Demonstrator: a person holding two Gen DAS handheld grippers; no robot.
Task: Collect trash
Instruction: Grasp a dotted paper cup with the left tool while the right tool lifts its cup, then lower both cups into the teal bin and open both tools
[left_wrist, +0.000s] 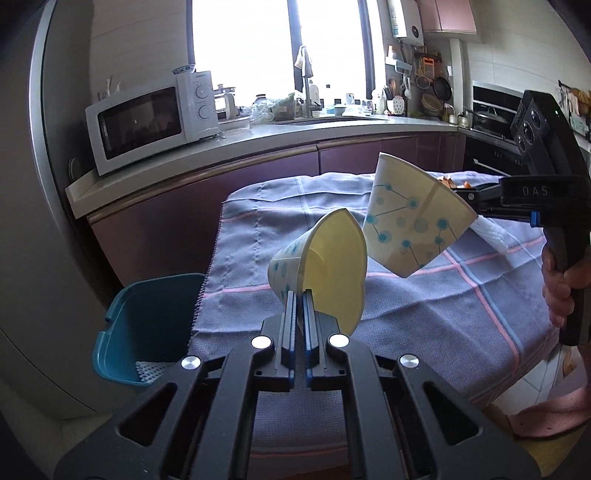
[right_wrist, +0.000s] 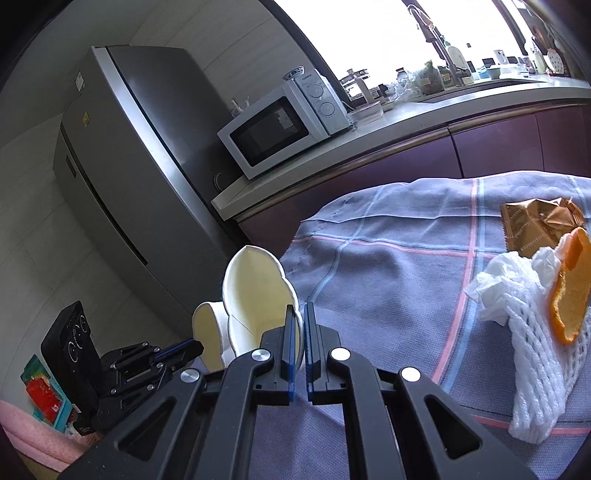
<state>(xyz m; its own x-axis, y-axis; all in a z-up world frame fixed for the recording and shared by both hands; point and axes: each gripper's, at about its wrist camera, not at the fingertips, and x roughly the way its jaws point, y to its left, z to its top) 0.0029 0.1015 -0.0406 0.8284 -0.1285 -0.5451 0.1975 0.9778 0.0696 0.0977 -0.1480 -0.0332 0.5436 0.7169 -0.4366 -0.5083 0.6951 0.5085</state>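
Observation:
My left gripper (left_wrist: 300, 295) is shut on the rim of a squashed paper cup (left_wrist: 325, 266) with blue dots, held above the table's left part. My right gripper (right_wrist: 301, 310) is shut on the rim of a second paper cup (right_wrist: 258, 295), which shows in the left wrist view (left_wrist: 406, 221) tilted just right of the first cup. The right gripper (left_wrist: 476, 199) enters the left wrist view from the right. The left gripper (right_wrist: 184, 349) and its cup (right_wrist: 208, 339) show at lower left in the right wrist view. A teal bin (left_wrist: 147, 328) stands on the floor left of the table.
The table wears a blue-grey checked cloth (right_wrist: 388, 277). On it lie a white foam net (right_wrist: 535, 332), a crumpled tissue (right_wrist: 495, 291), an orange peel (right_wrist: 570, 291) and a gold wrapper (right_wrist: 535, 221). A microwave (left_wrist: 147, 122) sits on the counter; a fridge (right_wrist: 129, 166) stands left.

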